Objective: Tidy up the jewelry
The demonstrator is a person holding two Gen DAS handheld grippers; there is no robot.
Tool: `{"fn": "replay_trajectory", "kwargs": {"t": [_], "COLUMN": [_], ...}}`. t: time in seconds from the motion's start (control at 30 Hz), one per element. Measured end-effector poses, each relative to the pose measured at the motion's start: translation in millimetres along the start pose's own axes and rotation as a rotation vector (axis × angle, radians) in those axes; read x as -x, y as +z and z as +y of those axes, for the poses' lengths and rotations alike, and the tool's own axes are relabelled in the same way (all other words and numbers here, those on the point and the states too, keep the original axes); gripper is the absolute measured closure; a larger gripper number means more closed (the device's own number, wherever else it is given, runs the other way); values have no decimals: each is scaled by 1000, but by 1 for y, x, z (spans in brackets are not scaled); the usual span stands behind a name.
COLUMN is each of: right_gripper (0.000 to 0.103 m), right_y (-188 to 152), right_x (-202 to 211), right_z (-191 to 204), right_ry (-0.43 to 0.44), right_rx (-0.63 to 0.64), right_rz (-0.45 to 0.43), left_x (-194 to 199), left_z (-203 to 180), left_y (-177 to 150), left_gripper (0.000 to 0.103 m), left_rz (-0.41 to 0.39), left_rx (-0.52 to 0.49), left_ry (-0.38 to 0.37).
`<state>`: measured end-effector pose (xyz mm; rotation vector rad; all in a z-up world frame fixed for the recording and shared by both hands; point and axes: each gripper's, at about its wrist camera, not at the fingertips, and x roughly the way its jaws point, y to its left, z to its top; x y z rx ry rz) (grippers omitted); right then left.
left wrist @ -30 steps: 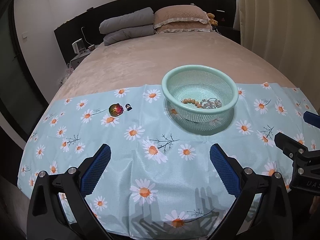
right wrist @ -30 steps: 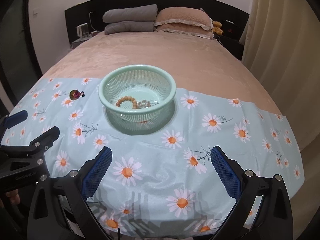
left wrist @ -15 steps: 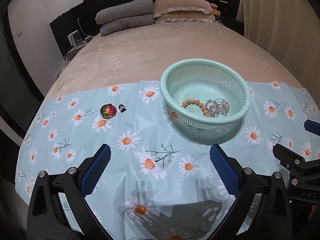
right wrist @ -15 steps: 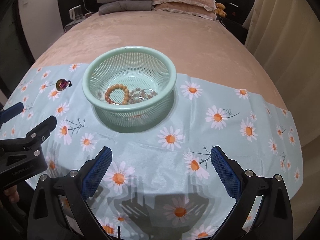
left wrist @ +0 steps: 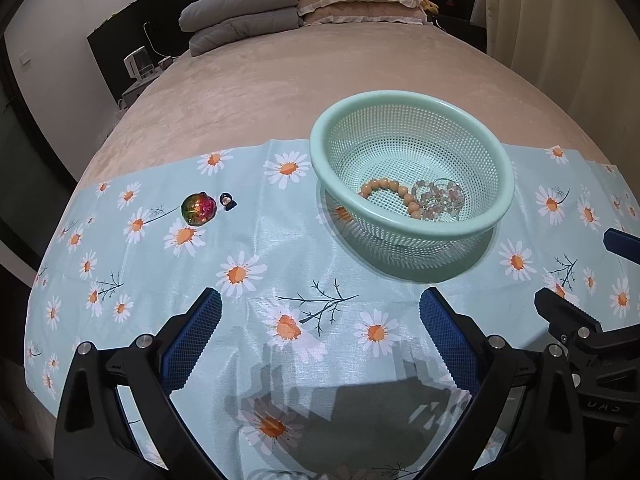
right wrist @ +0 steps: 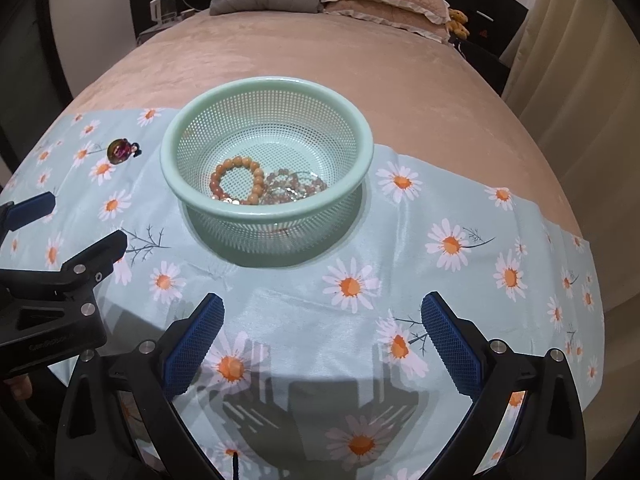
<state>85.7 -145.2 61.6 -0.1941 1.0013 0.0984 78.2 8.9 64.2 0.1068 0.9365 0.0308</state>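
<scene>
1. The left gripper (left wrist: 320, 316) is spread wide and holds nothing; its blue pads (left wrist: 192, 338) hang above the daisy cloth (left wrist: 256, 240) without touching any jewelry.
2. The right gripper (right wrist: 322, 316) is likewise spread wide and holds nothing, over the cloth's near edge.
3. In the right view, the mint basket (right wrist: 267, 88) sits at 12 o'clock from the right gripper, on the cloth.
4. Inside lie an orange bead bracelet (right wrist: 238, 180) and, touching it at 3 o'clock, a pale, clear bead bracelet (right wrist: 294, 188).
5. A round iridescent red-green brooch (left wrist: 199, 209) lies on the cloth at 11 o'clock from the left gripper, well apart from the basket.
6. A small dark piece (left wrist: 228, 201) lies just beside the brooch, at its 3 o'clock; its type is unclear.
</scene>
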Motion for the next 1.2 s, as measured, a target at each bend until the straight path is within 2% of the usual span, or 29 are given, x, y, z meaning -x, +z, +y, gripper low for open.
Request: {"fn": "replay_trajectory", "kwargs": {"t": [0.9,1.0,1.1,1.2], "right_gripper": [8,8,8,8], "right_y": [-7,-8,-9,-9], "right_x": [9,9,11,11], "right_z": [-2,-1,-1,-1], "right_ry": [-23,-23,-24,-26], "right_rx": [18,21,27,27], "right_rz": [-14,-14,-15,-15], "left_x": [7,6,5,7], "left_z": [-3,-1,4,4], "left_y": [-9,-9,-10,-12], "left_gripper": [6,6,6,6], "left_rz": [3,20,37,33], "left_rx": [-25,-3,26,14], "left_ry": [-6,-5,-48,-35]}}
